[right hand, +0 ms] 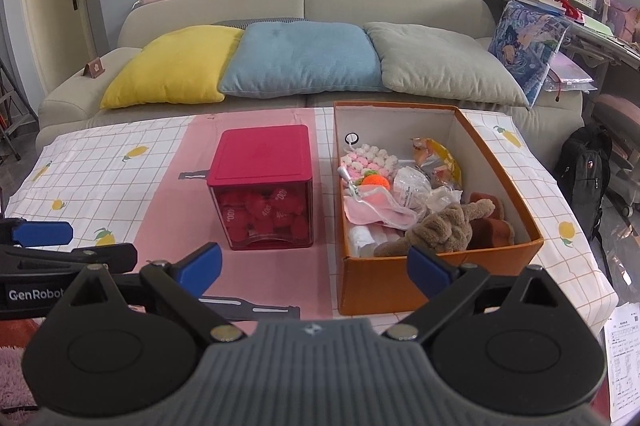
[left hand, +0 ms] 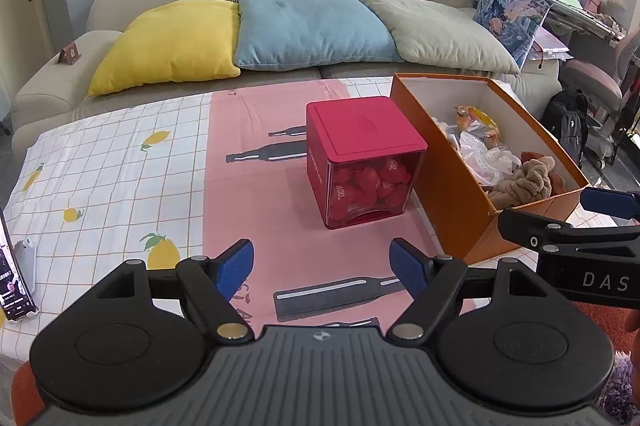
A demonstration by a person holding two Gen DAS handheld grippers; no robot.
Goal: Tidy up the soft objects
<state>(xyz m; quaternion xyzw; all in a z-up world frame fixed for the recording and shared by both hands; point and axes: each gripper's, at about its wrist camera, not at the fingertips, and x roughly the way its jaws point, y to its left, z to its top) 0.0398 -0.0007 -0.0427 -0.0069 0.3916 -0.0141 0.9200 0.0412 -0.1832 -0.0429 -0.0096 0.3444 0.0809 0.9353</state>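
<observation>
Both the left claw [left hand: 322, 268] and right claw [right hand: 314, 268] hang released, gripping nothing, before the orange cardboard box [right hand: 400, 282] of seemingly plush toys.

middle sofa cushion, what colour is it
Light blue cushion, clearest in the right wrist view.

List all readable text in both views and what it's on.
"400": on the red soft pieces inside the red box.
"DAS": on the right gripper's body, seen in the left wrist view, cut off by the frame edge.
"GenRobot": on the left gripper's body, seen in the right wrist view, partly hidden.
Phone screen, printed sheet, plastic packets in the orange box: too small to read.
</observation>
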